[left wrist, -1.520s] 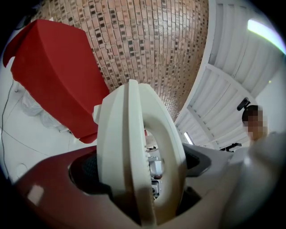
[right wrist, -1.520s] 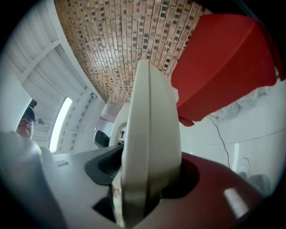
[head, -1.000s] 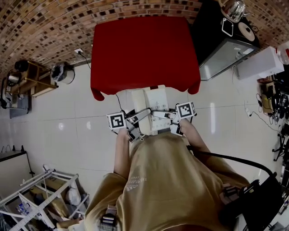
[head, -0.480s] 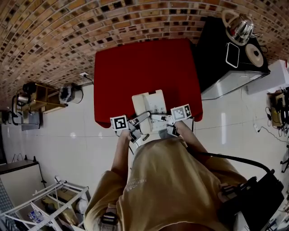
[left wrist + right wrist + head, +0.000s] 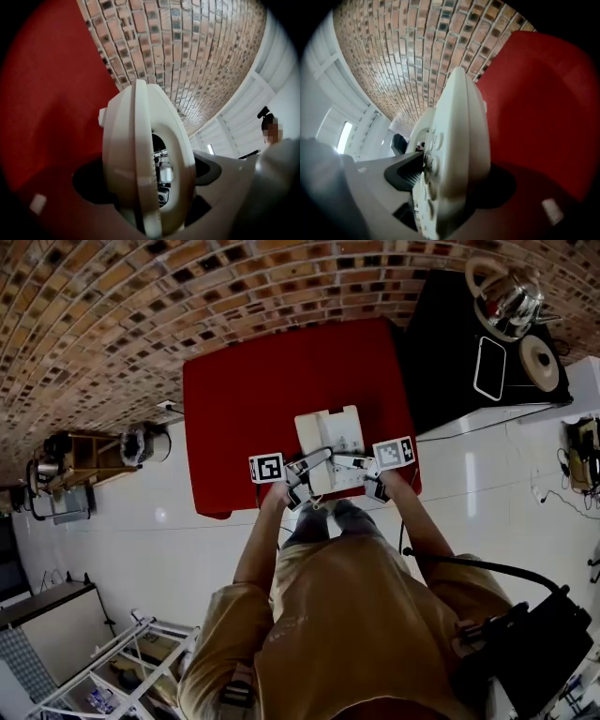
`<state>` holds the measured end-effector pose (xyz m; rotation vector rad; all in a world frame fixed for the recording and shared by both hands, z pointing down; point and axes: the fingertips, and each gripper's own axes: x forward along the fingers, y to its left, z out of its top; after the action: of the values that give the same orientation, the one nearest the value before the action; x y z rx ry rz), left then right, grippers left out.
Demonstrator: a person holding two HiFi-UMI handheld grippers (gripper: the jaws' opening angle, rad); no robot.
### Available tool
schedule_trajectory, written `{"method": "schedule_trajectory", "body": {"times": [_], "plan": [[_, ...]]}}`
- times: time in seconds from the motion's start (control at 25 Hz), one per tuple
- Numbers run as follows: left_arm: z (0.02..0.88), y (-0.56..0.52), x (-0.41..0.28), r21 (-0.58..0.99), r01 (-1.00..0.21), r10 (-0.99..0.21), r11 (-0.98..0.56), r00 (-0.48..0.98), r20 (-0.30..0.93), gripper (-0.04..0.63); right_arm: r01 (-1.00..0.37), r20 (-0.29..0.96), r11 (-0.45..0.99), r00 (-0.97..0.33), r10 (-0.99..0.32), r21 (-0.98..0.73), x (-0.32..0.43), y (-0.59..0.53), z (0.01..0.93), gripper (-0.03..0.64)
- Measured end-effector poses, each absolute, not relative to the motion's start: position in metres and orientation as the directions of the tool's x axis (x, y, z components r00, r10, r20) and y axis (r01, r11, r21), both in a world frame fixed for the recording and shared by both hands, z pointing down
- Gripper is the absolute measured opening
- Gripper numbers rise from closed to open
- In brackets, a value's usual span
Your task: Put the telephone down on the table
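A white telephone [image 5: 330, 442] lies flat between my two grippers over the near part of the red-clothed table [image 5: 244, 409]. I cannot tell if it touches the cloth. My left gripper [image 5: 309, 474] is shut on its left side. In the left gripper view the telephone [image 5: 140, 154] fills the gap edge-on, clamped in the left gripper [image 5: 150, 178]. My right gripper [image 5: 354, 470] holds the right side. Its jaws have just been opening wider with the telephone [image 5: 459, 140] between them, and in the right gripper view the right gripper [image 5: 454, 183] still has both pads against it.
A black cabinet [image 5: 478, 343] with a metal kettle [image 5: 511, 296] stands right of the table. Behind the table runs a brick wall [image 5: 141, 296]. A wooden stand [image 5: 75, 460] sits at the left, a metal rack [image 5: 122, 671] at the bottom left, white tiled floor around.
The person has walked up to the table. The telephone and both grippers went from above the floor in front of the table to above its near part.
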<state>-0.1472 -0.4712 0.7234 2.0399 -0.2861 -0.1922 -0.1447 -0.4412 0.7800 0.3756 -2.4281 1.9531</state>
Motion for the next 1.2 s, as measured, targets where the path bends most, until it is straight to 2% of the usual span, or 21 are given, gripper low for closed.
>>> {"method": "schedule_trajectory", "body": {"times": [0.24,0.4,0.52,0.64,0.72,0.76,0.88,1.0,1.16,1.2], "plan": [[0.732,-0.557,-0.097,0.886,-0.067,-0.224,-0.458,0.974,-0.042,0.458,-0.210,0.152,0.214,-0.954,-0.259,-0.954,-0.097,-0.532,0.792,0.337],[0.767,-0.620,-0.078,0.943,-0.109,-0.267,-0.316,0.963,0.022,0.459,-0.281,0.190,0.235,-0.919,-0.345,-0.931,-0.067,-0.602,0.801,0.356],[0.761,-0.666,-0.067,0.908,-0.051,-0.256,-0.416,0.965,-0.063,0.460,-0.393,0.282,0.240,-0.875,-0.393,-0.888,-0.056,-0.648,0.815,0.390],[0.806,-0.692,-0.073,0.972,-0.137,-0.314,-0.193,0.947,0.071,0.461,-0.471,0.361,0.208,-0.838,-0.409,-0.857,-0.047,-0.678,0.829,0.405],[0.810,-0.712,-0.065,0.964,-0.095,-0.286,-0.247,0.958,0.021,0.465,-0.499,0.392,0.182,-0.818,-0.420,-0.847,-0.044,-0.693,0.839,0.410],[0.818,-0.720,-0.062,0.965,-0.108,-0.276,-0.240,0.960,0.039,0.476,-0.511,0.403,0.173,-0.809,-0.427,-0.842,-0.043,-0.700,0.845,0.411],[0.849,-0.744,-0.060,0.948,-0.241,-0.262,-0.208,0.948,0.183,0.515,-0.548,0.429,0.166,-0.780,-0.456,-0.820,-0.039,-0.724,0.867,0.411],[0.873,-0.758,-0.047,0.916,-0.316,-0.250,-0.246,0.934,0.255,0.539,-0.602,0.472,0.157,-0.740,-0.480,-0.783,-0.026,-0.737,0.892,0.411],[0.903,-0.758,-0.052,0.854,-0.455,-0.172,-0.252,0.890,0.423,0.536,-0.658,0.530,0.174,-0.712,-0.461,-0.733,-0.023,-0.745,0.914,0.416],[0.906,-0.758,-0.056,0.841,-0.481,-0.157,-0.248,0.877,0.455,0.518,-0.667,0.539,0.176,-0.706,-0.460,-0.724,-0.024,-0.746,0.917,0.419]]}}
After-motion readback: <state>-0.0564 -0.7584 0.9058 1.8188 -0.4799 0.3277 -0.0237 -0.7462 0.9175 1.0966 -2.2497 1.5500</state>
